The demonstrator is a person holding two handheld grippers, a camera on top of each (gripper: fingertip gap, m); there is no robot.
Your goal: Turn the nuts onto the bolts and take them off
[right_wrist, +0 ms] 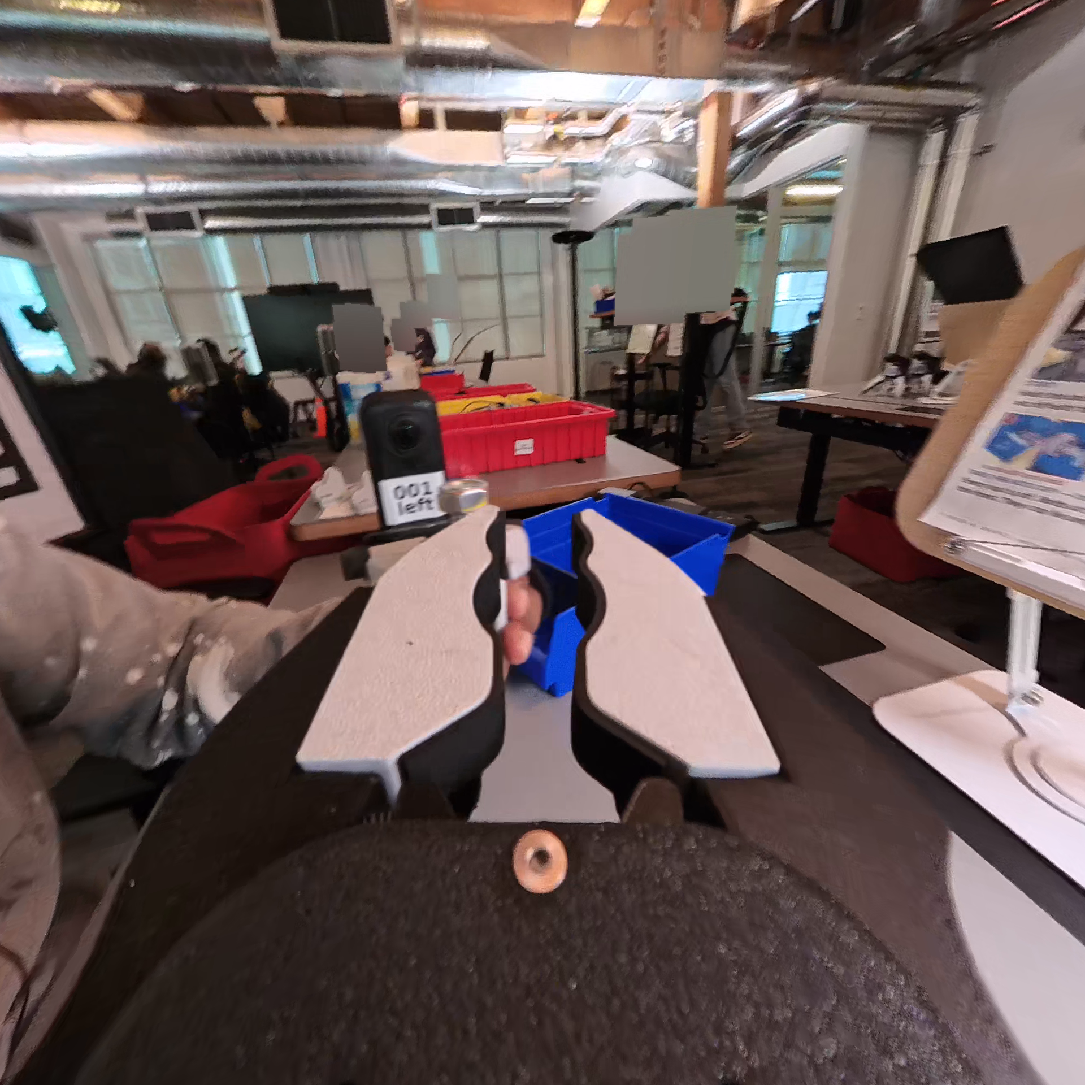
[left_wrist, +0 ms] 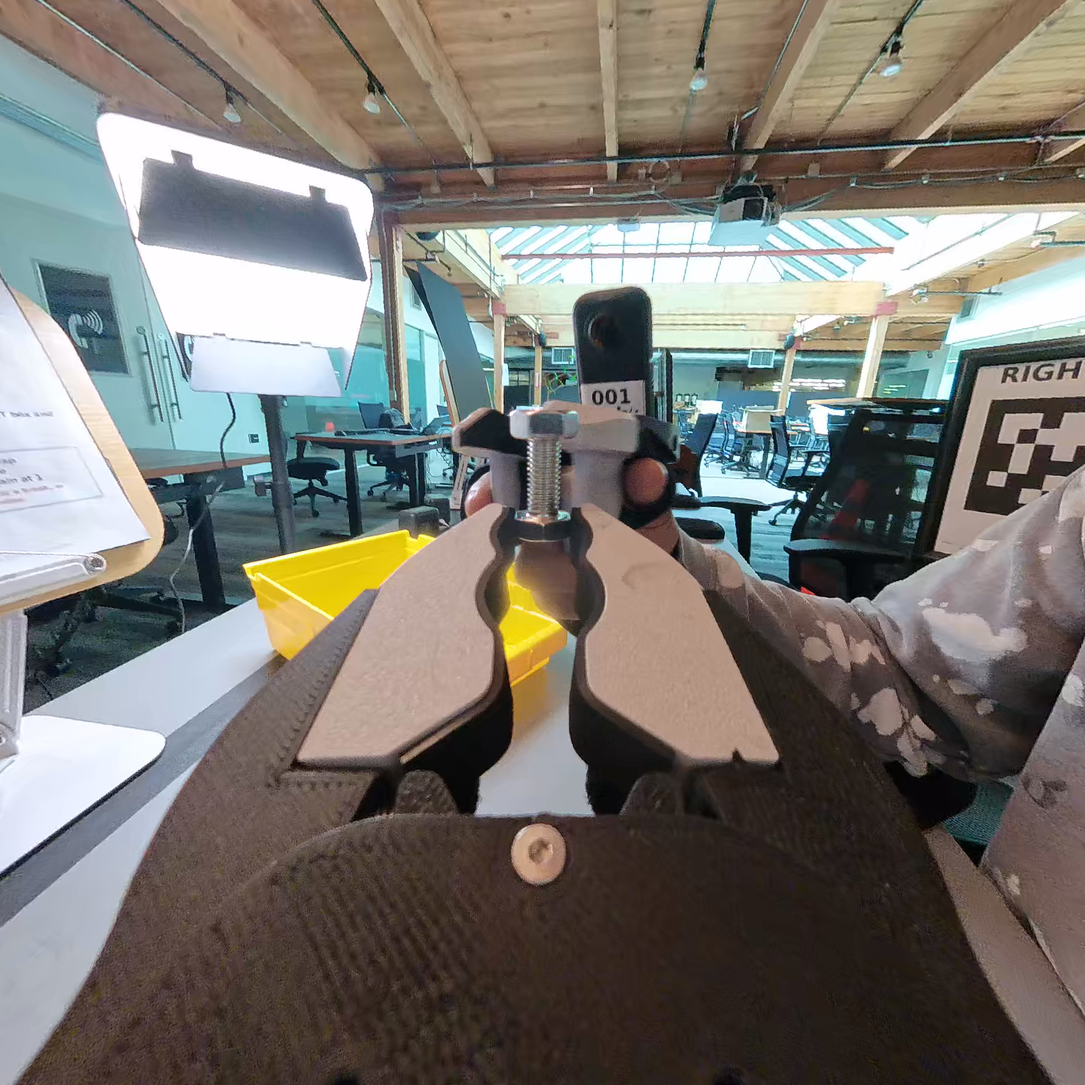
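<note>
Behind the right tongs [right_wrist: 537, 528], bolt [right_wrist: 464, 494] mostly hidden.

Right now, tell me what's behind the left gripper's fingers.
A yellow bin sits behind them. The left gripper, shut on the nut, covers most of its inside, so contents cannot be seen.

A light grey table [left_wrist: 194, 663] is carrying the work area, with a dark strip [left_wrist: 141, 769] running across its surface in the left wrist view. A yellow bin [left_wrist: 329, 593] is sitting directly on the table, and a white stand base [left_wrist: 64, 781] is resting on the surface well to the left of that bin. In the right wrist view, a blue bin [right_wrist: 657, 546] is sitting on the same grey surface [right_wrist: 534, 757], with a second white stand base [right_wrist: 963, 745] standing to the right of the blue bin.
</note>
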